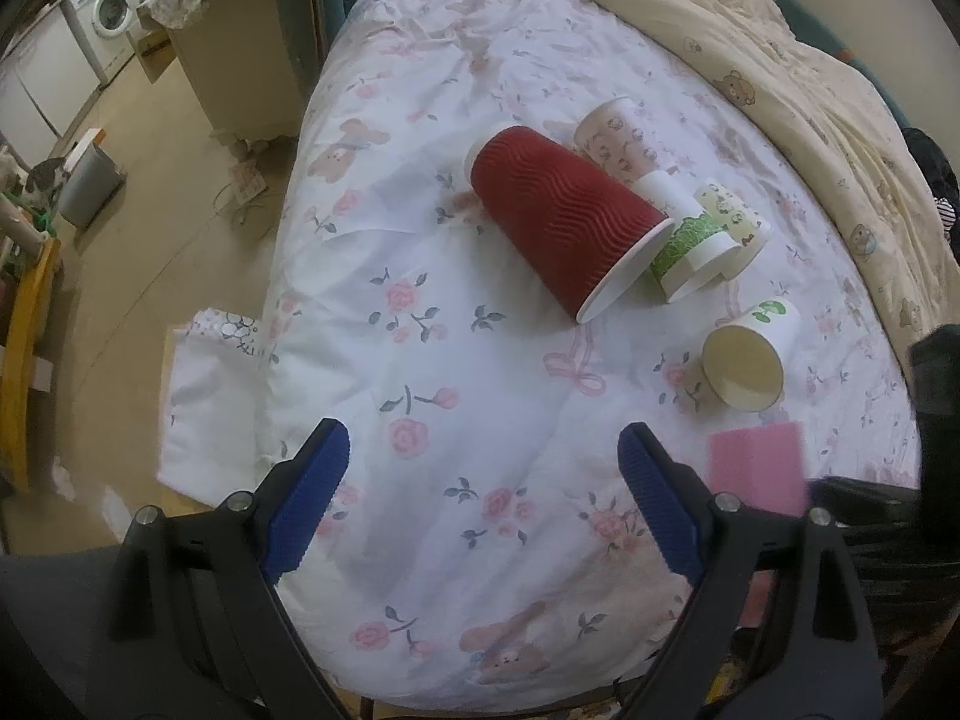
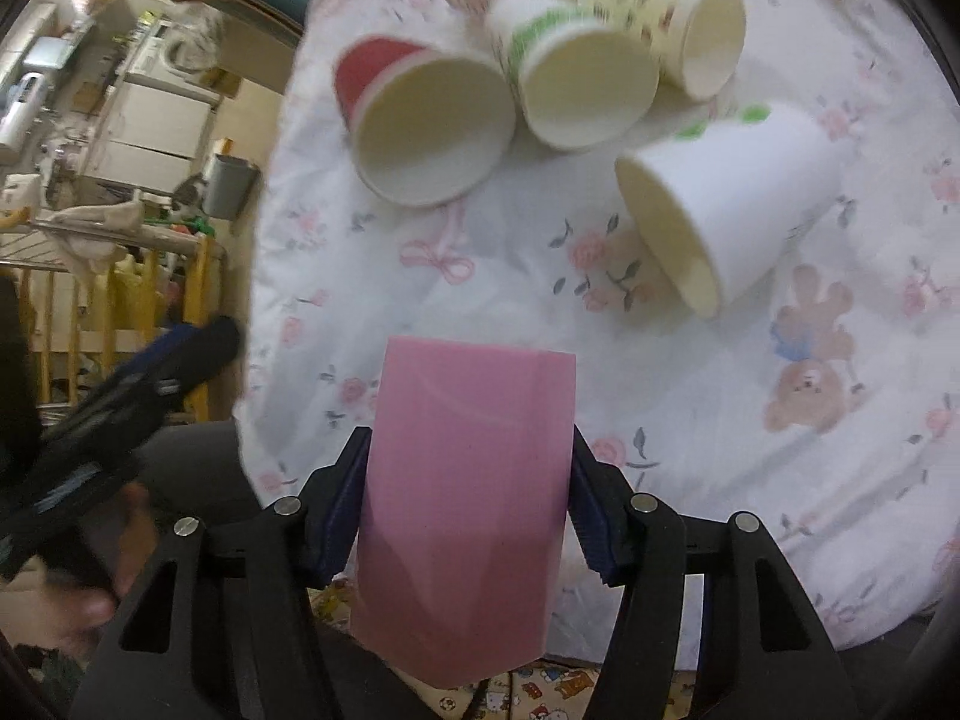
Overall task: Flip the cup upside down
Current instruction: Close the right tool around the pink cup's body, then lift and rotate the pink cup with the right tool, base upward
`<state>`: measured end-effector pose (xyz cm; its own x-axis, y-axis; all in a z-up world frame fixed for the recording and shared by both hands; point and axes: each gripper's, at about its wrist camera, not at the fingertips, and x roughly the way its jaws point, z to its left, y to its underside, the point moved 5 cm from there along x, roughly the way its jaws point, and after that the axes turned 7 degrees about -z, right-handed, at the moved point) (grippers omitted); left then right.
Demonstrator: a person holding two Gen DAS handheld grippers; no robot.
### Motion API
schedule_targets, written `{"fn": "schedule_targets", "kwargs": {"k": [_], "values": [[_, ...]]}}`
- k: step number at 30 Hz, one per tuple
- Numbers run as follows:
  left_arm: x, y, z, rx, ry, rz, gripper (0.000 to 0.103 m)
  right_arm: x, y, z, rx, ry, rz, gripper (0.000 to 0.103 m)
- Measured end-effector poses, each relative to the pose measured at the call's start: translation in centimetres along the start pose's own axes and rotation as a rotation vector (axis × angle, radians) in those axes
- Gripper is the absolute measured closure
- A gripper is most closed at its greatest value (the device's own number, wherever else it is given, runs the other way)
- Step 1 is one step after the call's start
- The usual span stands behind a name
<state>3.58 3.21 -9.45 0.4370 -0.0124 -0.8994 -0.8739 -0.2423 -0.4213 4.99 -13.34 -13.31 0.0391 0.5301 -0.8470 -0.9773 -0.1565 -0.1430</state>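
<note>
My right gripper (image 2: 468, 480) is shut on a pink cup (image 2: 468, 510) and holds it above the near edge of the bed; the cup also shows in the left wrist view (image 1: 759, 468). My left gripper (image 1: 483, 450) is open and empty above the floral sheet (image 1: 456, 360). Several paper cups lie on their sides on the bed: a red ribbed cup (image 1: 564, 216), a green-banded cup (image 1: 690, 246), a bear-print cup (image 1: 618, 141), a yellow-print cup (image 1: 735, 222) and a white cup with green leaves (image 1: 750, 354).
A cream quilt (image 1: 780, 60) is heaped at the bed's far right. The bed's left edge drops to the floor (image 1: 150, 240), where a white cloth (image 1: 210, 396) lies. A washing machine (image 1: 108, 12) and a grey bin (image 1: 90, 186) stand further left.
</note>
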Motion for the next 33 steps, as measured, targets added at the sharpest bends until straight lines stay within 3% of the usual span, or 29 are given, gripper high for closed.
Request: {"fn": "schedule_targets", "kwargs": {"k": [4, 12, 19, 25, 28, 33], "values": [[-0.2, -0.2, -0.2, -0.016, 0.009, -0.023, 0.014, -2.8, 0.1, 0.0, -0.009, -0.038, -0.052, 0.041], [-1.3, -0.6, -0.9, -0.017, 0.035, -0.112, 0.014, -3.9, 0.5, -1.3, 0.002, -0.077, -0.145, 0.041], [-0.2, 0.1, -3.2, 0.03, 0.095, -0.05, 0.014, -5.0, -0.2, -2.3, 0.025, -0.084, -0.223, 0.041], [-2.4, 1.5, -7.9, 0.203, 0.246, -0.105, 0.014, -5.3, -0.5, -3.1, 0.027, -0.033, -0.255, 0.041], [-2.9, 2.6, -10.0, 0.263, 0.354, -0.072, 0.014, -5.2, -0.4, -3.0, 0.012, -0.026, -0.259, 0.041], [-2.6, 3.8, -11.8, 0.29, 0.434, 0.004, 0.014, -5.4, -0.5, -2.8, -0.004, -0.017, -0.274, 0.041]]}}
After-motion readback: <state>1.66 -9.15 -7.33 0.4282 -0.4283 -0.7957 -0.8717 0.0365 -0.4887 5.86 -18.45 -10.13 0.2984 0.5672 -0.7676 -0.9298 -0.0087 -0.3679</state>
